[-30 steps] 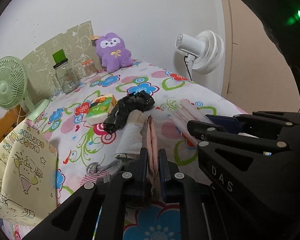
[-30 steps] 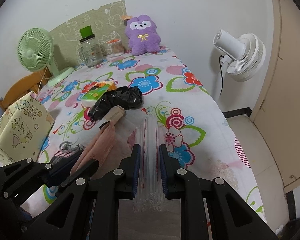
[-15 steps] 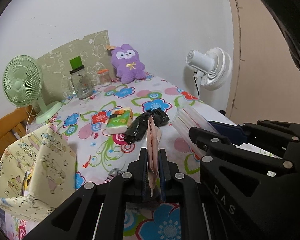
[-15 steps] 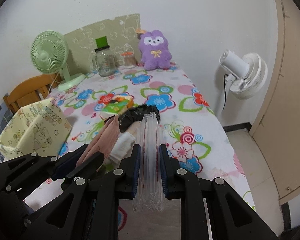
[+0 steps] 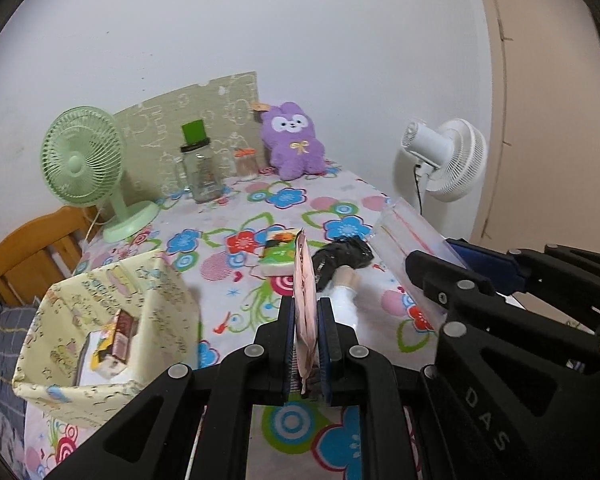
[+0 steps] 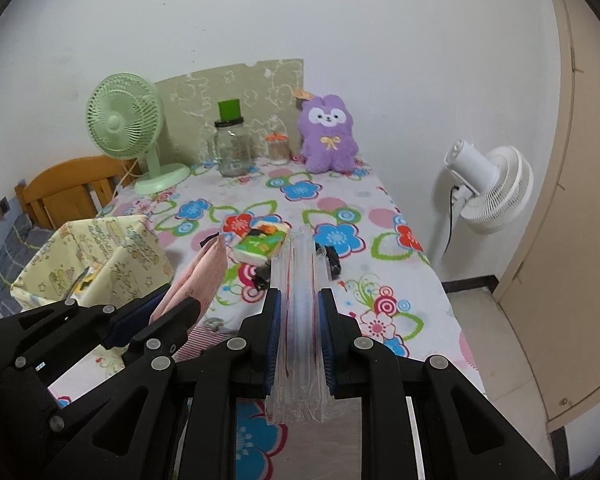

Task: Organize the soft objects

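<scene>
Your left gripper (image 5: pixel 305 330) is clamped on a pink cloth piece (image 5: pixel 305 280), which stands on edge between the blue pads and rises above them, clear of the flowered tablecloth (image 5: pixel 340 196). Your right gripper (image 6: pixel 299 340) is closed on a clear zip bag (image 6: pixel 298 280) with a red seal line; the bag juts forward between the pads, also off the cloth. In the left wrist view the right gripper sits just right of the pink piece, the bag (image 5: pixel 410 236) angled toward the table's middle.

Taking the fabric storage bin (image 5: pixel 112 332) as reference: it stands at the table's near left edge, open, with small packets inside. Right of it lie a green tissue pack (image 5: pixel 278 254), a black plastic bundle (image 5: pixel 342 256) and a white sock-like roll (image 5: pixel 346 300), touching or nearly so. Beyond the bin stand a green desk fan (image 5: pixel 84 168), a glass jar (image 5: pixel 200 172) and a purple plush (image 5: pixel 294 142).
</scene>
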